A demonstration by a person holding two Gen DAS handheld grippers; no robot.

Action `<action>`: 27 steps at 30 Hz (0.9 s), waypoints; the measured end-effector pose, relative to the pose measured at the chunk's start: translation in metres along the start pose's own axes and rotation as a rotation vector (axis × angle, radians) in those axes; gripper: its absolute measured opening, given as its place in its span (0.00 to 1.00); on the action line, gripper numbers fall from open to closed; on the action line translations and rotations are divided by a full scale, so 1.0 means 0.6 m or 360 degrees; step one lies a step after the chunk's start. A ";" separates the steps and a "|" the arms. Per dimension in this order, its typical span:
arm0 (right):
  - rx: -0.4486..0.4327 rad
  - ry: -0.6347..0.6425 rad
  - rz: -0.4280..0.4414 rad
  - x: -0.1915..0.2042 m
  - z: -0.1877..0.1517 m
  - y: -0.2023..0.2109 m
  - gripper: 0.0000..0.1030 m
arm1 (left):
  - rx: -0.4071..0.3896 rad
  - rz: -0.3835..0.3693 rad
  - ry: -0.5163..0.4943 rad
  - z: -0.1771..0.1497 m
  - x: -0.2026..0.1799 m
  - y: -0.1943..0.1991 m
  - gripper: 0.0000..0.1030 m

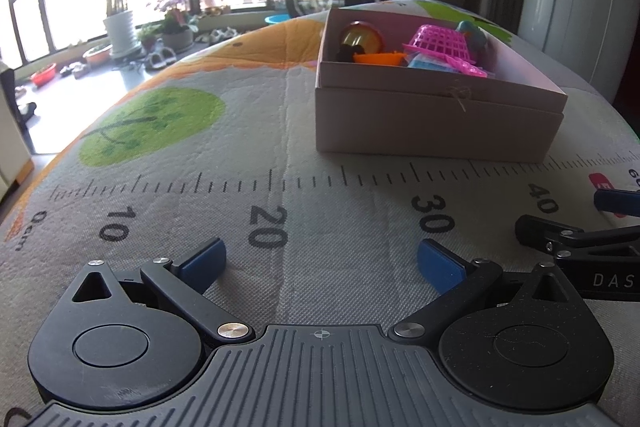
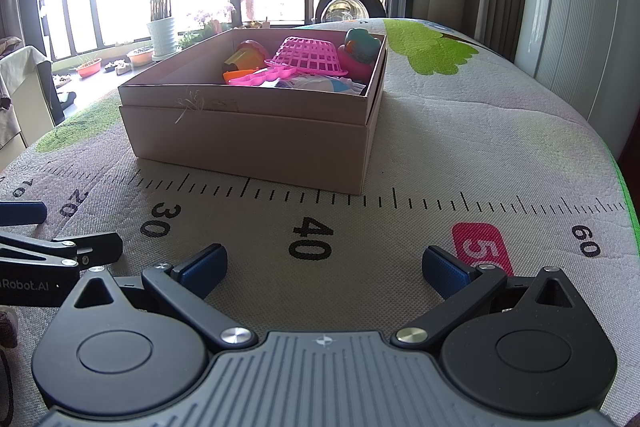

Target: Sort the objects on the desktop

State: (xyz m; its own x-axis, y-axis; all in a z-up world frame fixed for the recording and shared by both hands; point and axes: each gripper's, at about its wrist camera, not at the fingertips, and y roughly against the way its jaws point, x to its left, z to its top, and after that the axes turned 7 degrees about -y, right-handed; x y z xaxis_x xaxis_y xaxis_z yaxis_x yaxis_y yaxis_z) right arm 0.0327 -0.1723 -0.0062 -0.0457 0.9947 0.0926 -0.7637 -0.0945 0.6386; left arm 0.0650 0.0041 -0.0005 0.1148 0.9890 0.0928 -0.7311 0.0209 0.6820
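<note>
We hold both tools low and level over the mat (image 1: 320, 131), side by side, pointing at the box (image 1: 432, 123). Our left gripper (image 1: 322, 265) has its blue-padded fingers spread wide with nothing between them, hovering above the printed "20" of the ruler strip. Our right gripper (image 2: 324, 267) is likewise spread wide and empty, sitting above the "40" mark; in the left wrist view its black linkage and one blue pad show at the right edge, just beside the left tool.

The mat is a woven, slightly textured fabric, grey-white with green tree patches, orange areas and a black ruler scale. The box is pale pinkish cardboard, rectangular and shallow, its upper rim band overhanging the lower body like a nested lid, with a scuffed, frayed spot on the near rim. It stands on the mat just beyond the ruler line.

Inside it lie the sorted toys: a pink plastic lattice basket (image 2: 310, 55) tipped upside down, a glossy amber ball (image 1: 361, 37) at the far left, an orange plastic piece (image 1: 378, 59) beside it, and a teal-and-pink toy duck (image 2: 360, 53) at the far right corner.
</note>
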 end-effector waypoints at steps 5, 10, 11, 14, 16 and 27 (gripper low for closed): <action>0.0000 0.0000 0.0000 -0.001 0.000 -0.001 1.00 | -0.0004 0.0004 0.0006 0.000 -0.001 -0.001 1.00; 0.0000 0.0000 0.0000 -0.001 0.000 0.000 1.00 | -0.0017 0.0010 0.0018 0.000 -0.001 -0.002 1.00; 0.0000 0.0000 0.0000 0.000 0.000 0.000 1.00 | -0.0020 0.0014 0.0021 0.000 0.000 -0.003 1.00; 0.0000 0.0000 0.0000 -0.001 0.001 -0.001 1.00 | -0.0023 0.0024 0.0033 0.001 0.000 -0.004 1.00; 0.0000 0.0000 0.0000 -0.001 0.000 -0.001 1.00 | -0.0027 0.0022 0.0036 0.000 0.000 -0.004 1.00; 0.0000 0.0000 0.0000 -0.001 0.000 -0.001 1.00 | -0.0041 -0.0005 0.0059 -0.001 0.006 -0.001 1.00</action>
State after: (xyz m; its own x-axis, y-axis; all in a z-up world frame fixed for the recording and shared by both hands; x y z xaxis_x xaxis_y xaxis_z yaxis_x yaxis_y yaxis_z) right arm 0.0335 -0.1727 -0.0065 -0.0459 0.9946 0.0928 -0.7638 -0.0948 0.6385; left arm 0.0652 0.0078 -0.0011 0.0921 0.9937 0.0634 -0.7478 0.0270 0.6634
